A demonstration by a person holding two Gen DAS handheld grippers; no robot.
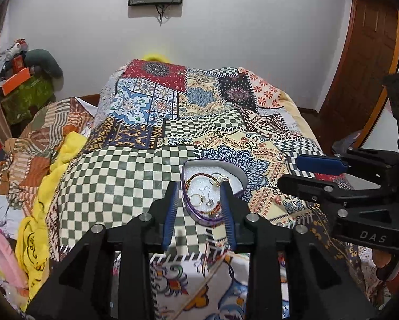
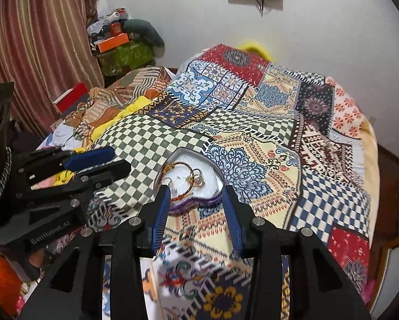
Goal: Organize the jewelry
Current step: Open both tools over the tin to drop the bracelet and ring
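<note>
A heart-shaped purple box (image 1: 238,172) with a white foam lining lies open on the patchwork bedspread; it also shows in the right wrist view (image 2: 215,176). Inside lie a red-brown cord bracelet (image 1: 199,176), gold rings (image 1: 197,199), an earring and a beaded band. My left gripper (image 1: 199,186) is open, its fingers straddling the box's near part, nothing held. My right gripper (image 2: 195,189) is open too, fingers either side of the box's near rim, empty. Each gripper appears in the other's view, the right one (image 1: 306,170) and the left one (image 2: 111,160).
The patchwork bedspread (image 1: 135,176) covers the bed. Crumpled yellow and striped cloths (image 1: 52,165) lie at the left edge. A cluttered stand with an orange box (image 2: 114,42) is by the curtain. A wooden door (image 1: 364,61) is at the right.
</note>
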